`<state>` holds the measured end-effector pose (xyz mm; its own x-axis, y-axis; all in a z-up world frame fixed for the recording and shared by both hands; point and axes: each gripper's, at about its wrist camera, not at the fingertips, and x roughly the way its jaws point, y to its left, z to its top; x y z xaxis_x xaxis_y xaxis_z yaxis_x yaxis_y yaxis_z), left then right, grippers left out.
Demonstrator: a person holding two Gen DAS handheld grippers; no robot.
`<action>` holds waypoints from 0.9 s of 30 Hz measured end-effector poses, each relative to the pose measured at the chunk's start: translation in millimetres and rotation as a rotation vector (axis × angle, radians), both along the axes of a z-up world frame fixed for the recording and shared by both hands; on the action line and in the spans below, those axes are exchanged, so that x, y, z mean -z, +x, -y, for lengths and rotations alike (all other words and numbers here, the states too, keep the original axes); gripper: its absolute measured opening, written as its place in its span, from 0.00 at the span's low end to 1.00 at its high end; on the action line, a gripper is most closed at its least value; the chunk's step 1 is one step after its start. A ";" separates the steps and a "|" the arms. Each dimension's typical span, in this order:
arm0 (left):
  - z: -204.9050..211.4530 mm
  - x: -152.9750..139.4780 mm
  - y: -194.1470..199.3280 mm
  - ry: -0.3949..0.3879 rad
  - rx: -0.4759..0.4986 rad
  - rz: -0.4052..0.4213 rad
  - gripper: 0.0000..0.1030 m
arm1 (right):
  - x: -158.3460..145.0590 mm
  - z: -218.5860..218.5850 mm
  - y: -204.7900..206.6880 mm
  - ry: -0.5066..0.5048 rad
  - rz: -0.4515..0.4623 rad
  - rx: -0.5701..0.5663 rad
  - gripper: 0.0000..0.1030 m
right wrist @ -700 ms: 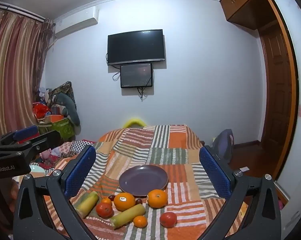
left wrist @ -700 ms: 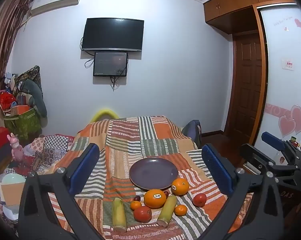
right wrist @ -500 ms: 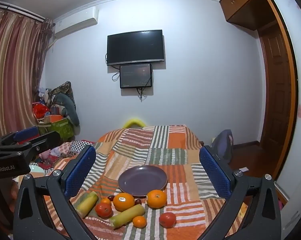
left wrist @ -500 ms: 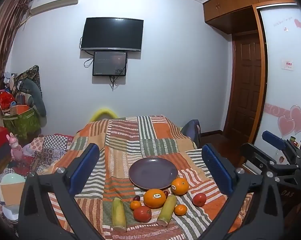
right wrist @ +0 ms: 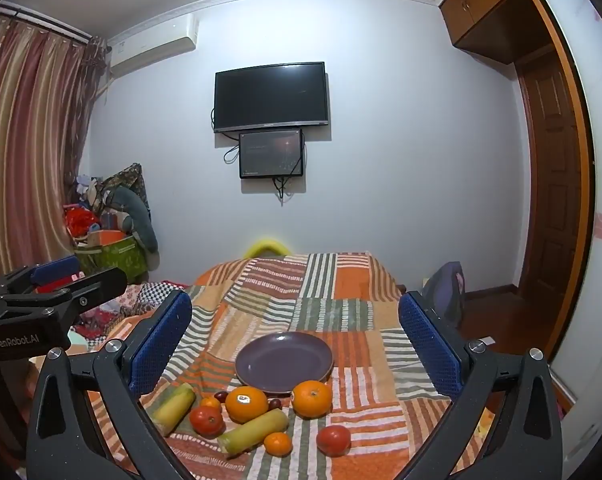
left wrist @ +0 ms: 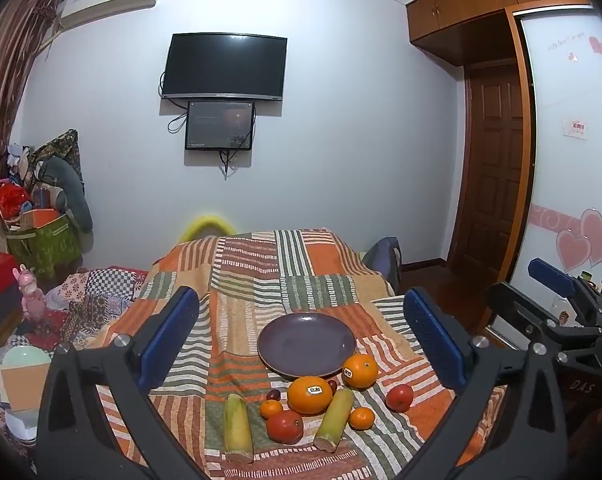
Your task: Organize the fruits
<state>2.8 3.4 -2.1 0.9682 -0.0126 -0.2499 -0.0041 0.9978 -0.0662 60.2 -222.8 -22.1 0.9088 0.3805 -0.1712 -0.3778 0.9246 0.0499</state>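
Note:
An empty purple plate (left wrist: 305,343) (right wrist: 284,361) lies on a striped patchwork cloth. In front of it sit two large oranges (left wrist: 309,394) (right wrist: 311,398), two red tomatoes (left wrist: 284,426) (right wrist: 333,440), two small tangerines (left wrist: 361,418), two yellow-green cane pieces (left wrist: 237,427) (right wrist: 253,430) and small dark fruits (left wrist: 274,394). My left gripper (left wrist: 301,340) hangs open above and short of the fruit, nothing between its blue pads. My right gripper (right wrist: 295,344) is likewise open and empty, held back from the pile. Each gripper shows at the edge of the other's view.
The cloth-covered table (left wrist: 261,272) stretches toward a white wall with a television (left wrist: 224,67). Clutter, bags and a pink toy (left wrist: 31,292) crowd the floor at left. A wooden door (left wrist: 489,168) and a wardrobe with heart stickers stand at right. A bag (right wrist: 447,292) leans by the table's far right corner.

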 end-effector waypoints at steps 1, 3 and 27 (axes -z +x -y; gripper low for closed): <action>-0.8 -0.2 -0.1 0.000 0.000 0.000 1.00 | -0.4 0.2 -0.2 0.001 0.000 0.000 1.00; -1.2 -0.2 0.0 0.001 0.002 0.000 1.00 | 0.2 -2.4 -1.0 0.000 0.001 0.002 1.00; 1.8 2.1 -0.3 0.005 0.003 -0.001 1.00 | -4.0 -1.6 -3.9 0.002 0.000 0.001 1.00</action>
<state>2.5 1.5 -4.1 0.9678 -0.0144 -0.2512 -0.0009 0.9982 -0.0608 56.3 -221.2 -18.1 0.9093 0.3797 -0.1702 -0.3767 0.9249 0.0511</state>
